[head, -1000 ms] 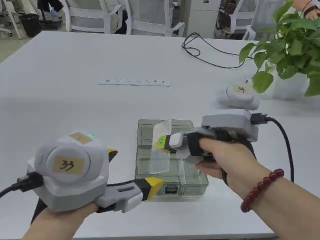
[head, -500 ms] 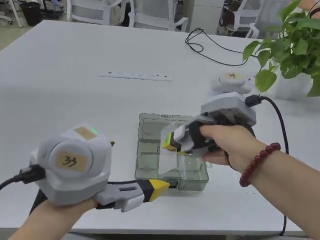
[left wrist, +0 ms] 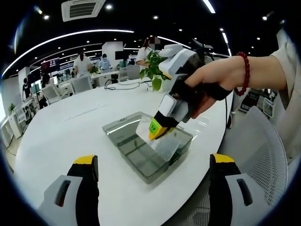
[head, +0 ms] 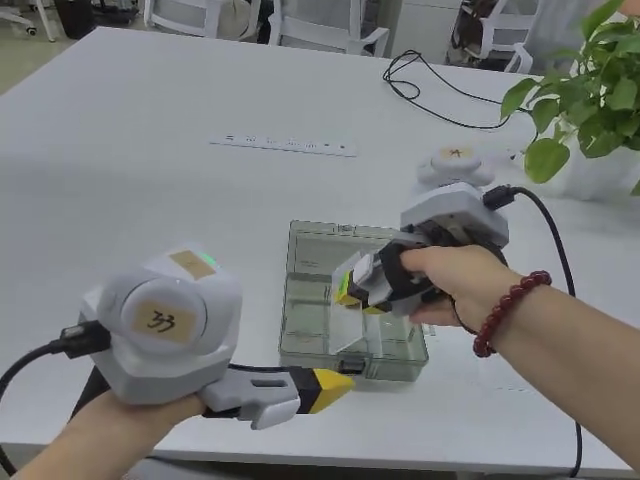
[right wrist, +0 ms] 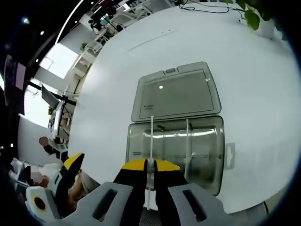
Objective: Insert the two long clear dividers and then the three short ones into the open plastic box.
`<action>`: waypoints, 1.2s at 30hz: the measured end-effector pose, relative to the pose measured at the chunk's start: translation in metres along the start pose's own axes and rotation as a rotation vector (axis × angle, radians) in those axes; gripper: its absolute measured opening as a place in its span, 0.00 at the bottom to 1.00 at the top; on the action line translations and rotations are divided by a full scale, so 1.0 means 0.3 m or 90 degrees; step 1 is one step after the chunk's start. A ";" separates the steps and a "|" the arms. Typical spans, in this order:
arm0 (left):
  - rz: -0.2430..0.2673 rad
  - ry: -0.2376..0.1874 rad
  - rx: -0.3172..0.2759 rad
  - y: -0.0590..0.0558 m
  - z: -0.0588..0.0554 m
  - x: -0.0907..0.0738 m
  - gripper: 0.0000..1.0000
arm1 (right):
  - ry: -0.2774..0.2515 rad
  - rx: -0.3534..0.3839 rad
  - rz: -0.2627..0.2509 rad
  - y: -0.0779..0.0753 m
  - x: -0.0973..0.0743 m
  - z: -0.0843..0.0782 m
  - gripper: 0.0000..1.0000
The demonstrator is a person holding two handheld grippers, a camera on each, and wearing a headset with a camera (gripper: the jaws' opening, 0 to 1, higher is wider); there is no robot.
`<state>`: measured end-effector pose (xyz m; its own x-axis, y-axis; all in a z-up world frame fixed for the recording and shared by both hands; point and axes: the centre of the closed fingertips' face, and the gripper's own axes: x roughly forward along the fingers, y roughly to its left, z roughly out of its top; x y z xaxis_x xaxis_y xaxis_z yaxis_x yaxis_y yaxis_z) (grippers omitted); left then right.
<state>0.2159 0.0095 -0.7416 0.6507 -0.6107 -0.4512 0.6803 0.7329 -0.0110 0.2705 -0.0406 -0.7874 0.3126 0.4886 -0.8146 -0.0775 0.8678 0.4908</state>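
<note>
White counter [head: 150, 120] spreads wide, with office chairs past its far edge and a leafy plant [head: 590, 80] at the far right. Close to the near edge sits the open plastic box [head: 318, 232], smoky clear, its lid laid out flat beside the tray. The right gripper [right wrist: 147, 165] reaches over the tray from the right, its fingers [right wrist: 134, 176] narrow and pinching a clear divider [head: 346, 322]. The divider hangs tilted below the tips and reaches down into the box; whether it is seated I cannot tell. Another divider [right wrist: 187, 136] already stands in the tray, parallel to the held one. The left gripper [left wrist: 153, 188] hovers near and left of the box, fingers [left wrist: 84, 186] wide apart.
</note>
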 end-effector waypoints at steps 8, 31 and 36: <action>0.003 0.003 0.008 0.006 -0.004 0.006 1.00 | 0.020 0.011 -0.009 -0.012 0.023 -0.002 0.06; 0.005 0.007 -0.004 0.052 -0.013 0.006 0.96 | 0.061 0.025 -0.029 -0.034 0.068 -0.021 0.06; -0.002 0.006 -0.003 0.045 -0.011 0.010 0.96 | 0.074 -0.013 -0.046 -0.023 0.066 -0.021 0.06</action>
<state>0.2261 0.0186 -0.7461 0.6453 -0.6097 -0.4602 0.6807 0.7324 -0.0160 0.2711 -0.0361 -0.8089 0.2061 0.4309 -0.8786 -0.0783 0.9022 0.4241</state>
